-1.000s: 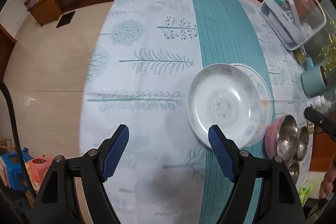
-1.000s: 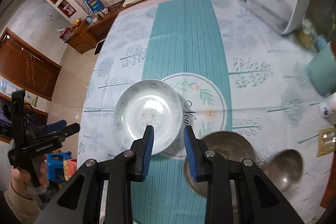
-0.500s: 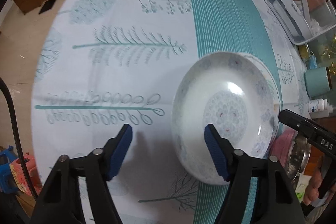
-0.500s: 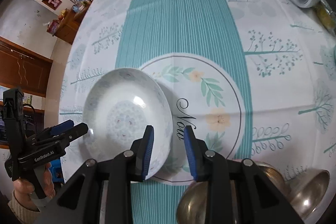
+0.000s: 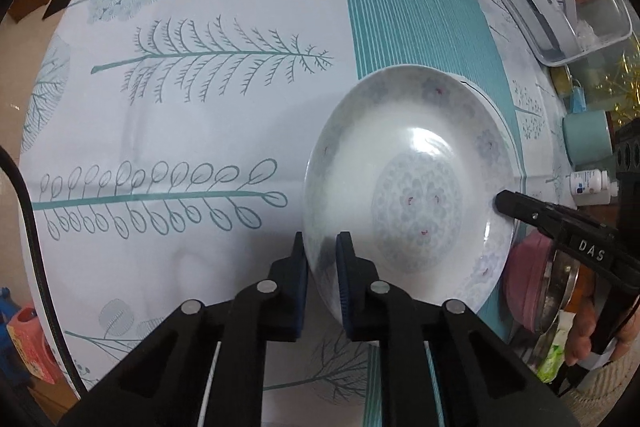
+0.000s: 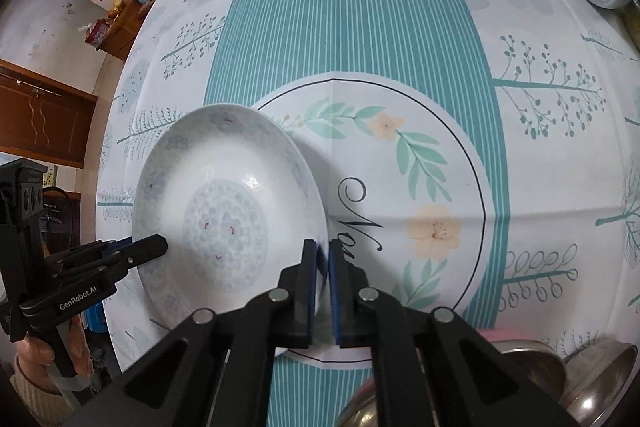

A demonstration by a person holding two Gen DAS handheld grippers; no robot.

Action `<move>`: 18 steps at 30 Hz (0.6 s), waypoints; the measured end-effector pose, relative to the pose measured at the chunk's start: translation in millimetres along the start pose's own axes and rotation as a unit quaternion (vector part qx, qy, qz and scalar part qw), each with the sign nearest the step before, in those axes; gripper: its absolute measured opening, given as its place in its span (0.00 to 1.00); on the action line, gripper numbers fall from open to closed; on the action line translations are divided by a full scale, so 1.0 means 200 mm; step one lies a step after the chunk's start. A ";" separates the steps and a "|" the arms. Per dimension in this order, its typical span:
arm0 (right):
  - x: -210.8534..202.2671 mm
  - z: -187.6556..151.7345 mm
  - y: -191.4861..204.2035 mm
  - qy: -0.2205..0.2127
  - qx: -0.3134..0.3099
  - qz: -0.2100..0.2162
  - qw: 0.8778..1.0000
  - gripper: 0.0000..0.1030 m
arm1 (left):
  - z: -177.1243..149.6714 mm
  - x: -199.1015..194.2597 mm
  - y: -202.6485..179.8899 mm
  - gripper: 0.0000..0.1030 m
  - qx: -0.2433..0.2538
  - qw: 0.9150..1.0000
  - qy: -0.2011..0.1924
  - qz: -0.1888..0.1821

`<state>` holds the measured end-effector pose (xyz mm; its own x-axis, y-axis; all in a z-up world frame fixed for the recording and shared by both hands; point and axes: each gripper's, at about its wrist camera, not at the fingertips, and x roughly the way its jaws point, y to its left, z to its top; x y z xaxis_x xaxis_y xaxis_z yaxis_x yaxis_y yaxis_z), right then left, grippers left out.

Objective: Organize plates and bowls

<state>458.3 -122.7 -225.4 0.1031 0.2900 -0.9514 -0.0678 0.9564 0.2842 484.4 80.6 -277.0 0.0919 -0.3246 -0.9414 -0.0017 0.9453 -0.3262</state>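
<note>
both your left hand-held gripper (image 5: 320,259) and right hand-held gripper (image 6: 323,267) are clenched on opposite rims of the plate (image 5: 408,187), beside the steel bowls (image 6: 560,379); uneven lifting could slip it onto the desk (image 5: 200,107).

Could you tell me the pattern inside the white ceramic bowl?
Pale blue-grey floral medallion with tiny pink flecks; right wrist view.
</note>
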 end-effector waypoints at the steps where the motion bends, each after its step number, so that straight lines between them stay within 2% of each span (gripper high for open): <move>1: 0.00 0.00 0.00 0.000 0.001 0.002 1.000 0.05 | 0.00 0.00 -0.01 0.11 0.004 1.000 -0.001 0.001; 7: 0.01 0.01 -0.01 0.005 0.009 0.004 1.000 0.05 | -0.01 -0.04 0.04 0.09 -0.001 1.000 -0.001 -0.010; 18: 0.01 0.01 0.04 0.002 -0.008 -0.029 1.000 0.07 | -0.04 -0.05 0.05 0.08 -0.007 1.000 -0.004 -0.009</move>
<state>459.1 -114.1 -225.8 0.1030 0.2342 -0.9667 -0.0783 0.9708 0.2269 476.0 93.2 -270.5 0.0996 -0.3418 -0.9345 -0.0133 0.9386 -0.3447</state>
